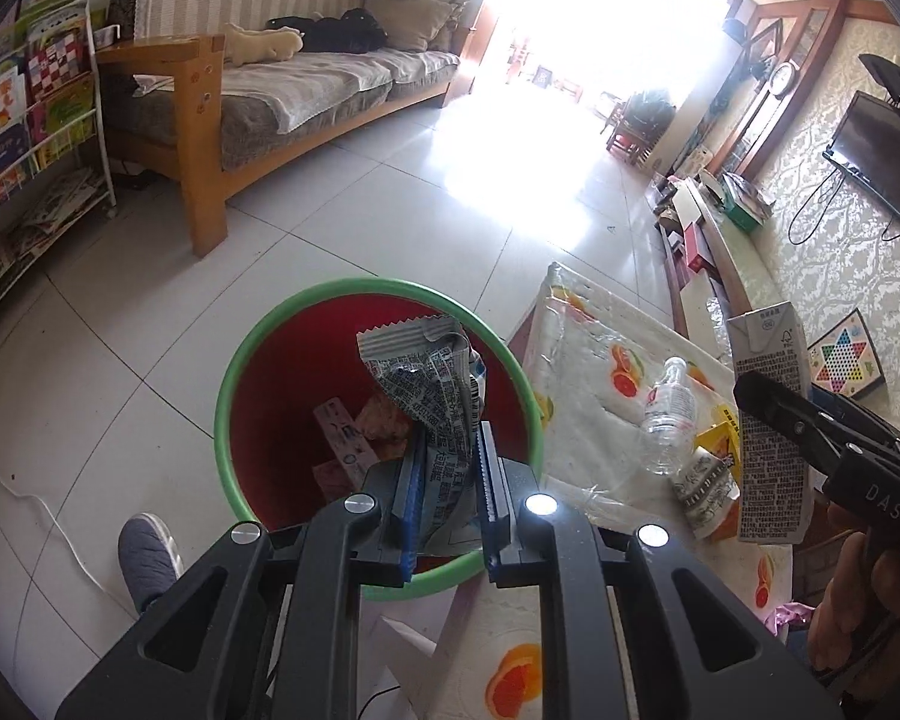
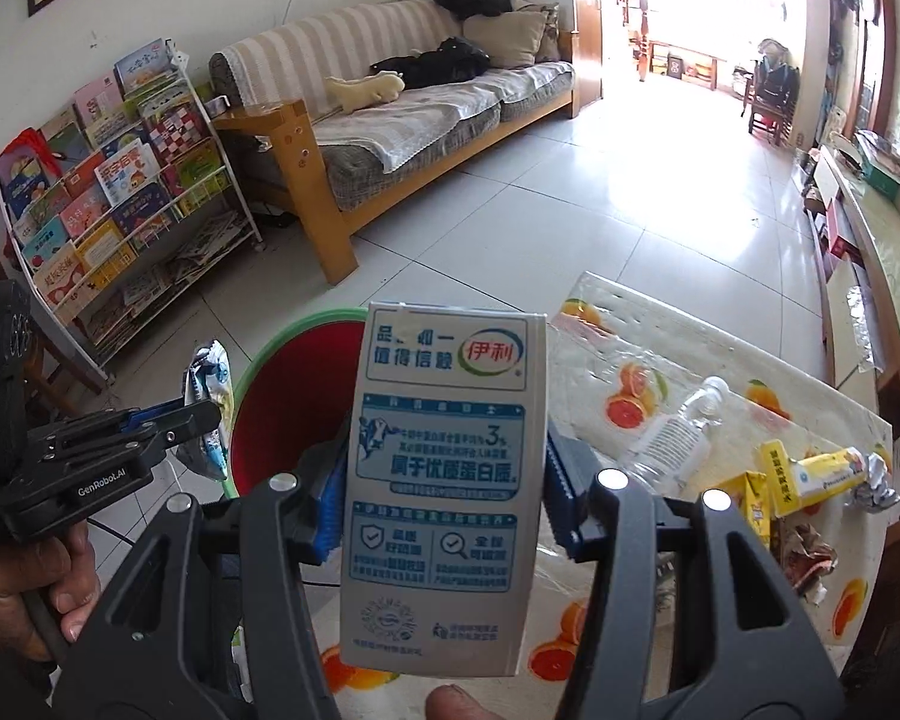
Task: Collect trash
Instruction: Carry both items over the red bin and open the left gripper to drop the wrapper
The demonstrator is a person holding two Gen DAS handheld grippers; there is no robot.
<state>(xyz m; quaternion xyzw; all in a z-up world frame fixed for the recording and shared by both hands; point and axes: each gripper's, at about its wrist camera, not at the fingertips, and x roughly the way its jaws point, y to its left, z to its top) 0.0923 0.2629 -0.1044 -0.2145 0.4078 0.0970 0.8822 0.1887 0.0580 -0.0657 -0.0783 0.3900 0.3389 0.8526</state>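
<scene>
- The left gripper (image 1: 450, 450) was clamped tight on a crumpled printed wrapper (image 1: 426, 384), held above the open mouth of the bin (image 1: 225, 420).
- The bin, red inside with a green rim, stood on the tiled floor (image 1: 330, 210) just beside the table (image 1: 576, 372), with a few scraps lying at its bottom.
- The right gripper (image 2: 444, 480) was closed on a grey milk carton (image 2: 444, 450), upright between its blue pads, by the table's edge near the bin.
- On the table's fruit-patterned cover lay a clear plastic bottle (image 2: 672, 438) on its side, with yellow boxes (image 2: 810, 474) and crumpled wrappers near it.
- A hand (image 2: 30, 588) gripped the left tool's handle.
</scene>
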